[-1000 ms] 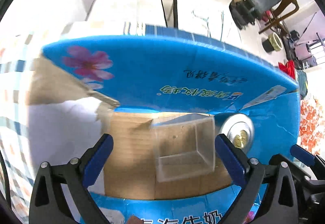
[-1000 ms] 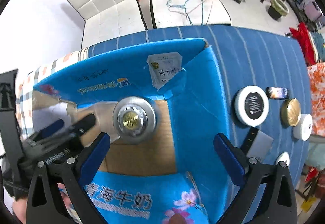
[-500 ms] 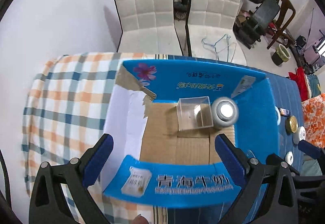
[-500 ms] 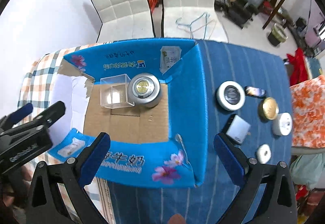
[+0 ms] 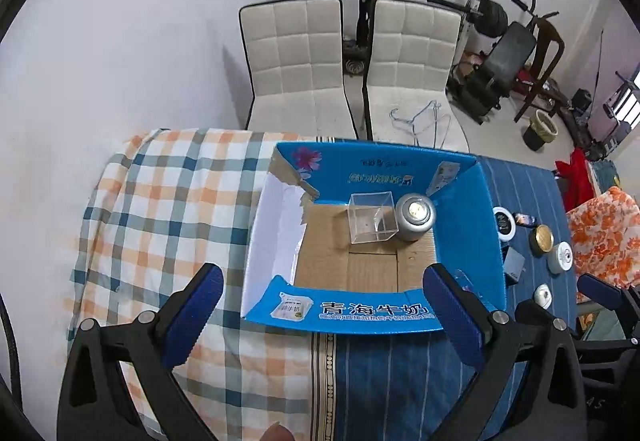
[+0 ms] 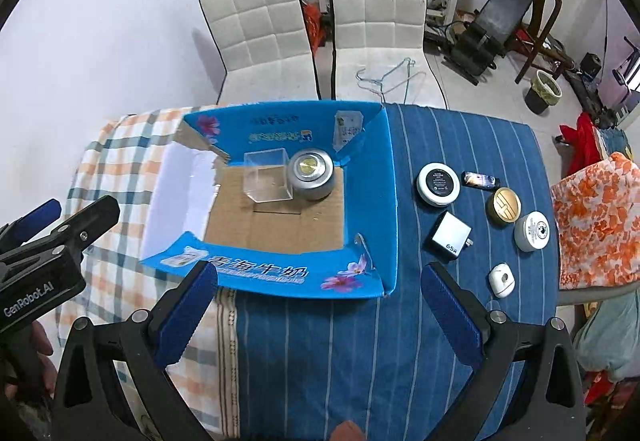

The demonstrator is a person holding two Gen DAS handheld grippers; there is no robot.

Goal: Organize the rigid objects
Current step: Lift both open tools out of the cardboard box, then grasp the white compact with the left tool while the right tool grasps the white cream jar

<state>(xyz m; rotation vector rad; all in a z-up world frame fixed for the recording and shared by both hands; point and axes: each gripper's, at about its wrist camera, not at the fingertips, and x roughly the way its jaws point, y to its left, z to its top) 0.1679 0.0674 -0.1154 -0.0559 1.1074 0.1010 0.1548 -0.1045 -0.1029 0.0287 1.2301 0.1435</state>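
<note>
Two items sit touching at 12 o'clock inside the box (image 6: 362,181): a clear cube (image 6: 267,179) and a silver tin (image 6: 311,173). Six more lie at 3 o'clock, including a charger (image 6: 451,235) and what may be a gold-lidded jar (image 6: 503,207). Left gripper (image 5: 320,315) and right gripper (image 6: 318,315) hang spread and empty.

left gripper (image 5: 320,305) — jaws spread wide, empty, above counter (image 5: 400,381) | blue carton (image 5: 472,233) open — clear box (image 5: 372,219) touching silver tin (image 5: 415,216) at far wall | small jars (image 5: 542,239) right of carton
</note>
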